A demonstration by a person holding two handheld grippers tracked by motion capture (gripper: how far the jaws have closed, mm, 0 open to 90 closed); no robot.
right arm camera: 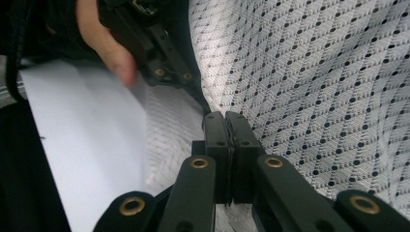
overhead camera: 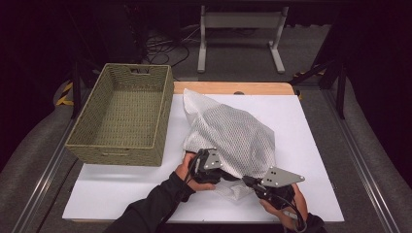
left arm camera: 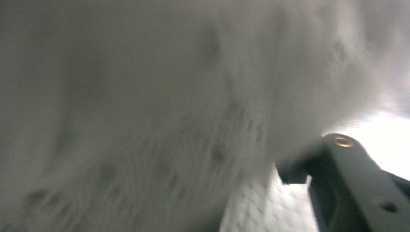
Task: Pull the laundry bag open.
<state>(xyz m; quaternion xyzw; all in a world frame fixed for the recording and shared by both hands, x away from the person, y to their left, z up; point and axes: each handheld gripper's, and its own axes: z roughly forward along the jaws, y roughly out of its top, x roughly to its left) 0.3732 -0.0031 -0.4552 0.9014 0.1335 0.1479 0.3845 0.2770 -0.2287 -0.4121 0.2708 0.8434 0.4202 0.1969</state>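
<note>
Right gripper (right arm camera: 225,118) is clamped on the mesh bag (overhead camera: 228,131); left gripper's (overhead camera: 210,170) state I cannot tell. Thin mesh could slip free when I lift.

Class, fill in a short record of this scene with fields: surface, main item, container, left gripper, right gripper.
surface: white board on a wooden table
main item: white mesh bag, bulging, lying on the board right of the basket
container: green woven basket, nothing visible inside, at the board's left
left gripper: at the bag's near edge; the left gripper view is blurred with fabric close up, state unclear
right gripper: jaws closed together at the bag's near edge; whether fabric is pinched cannot be told
</note>
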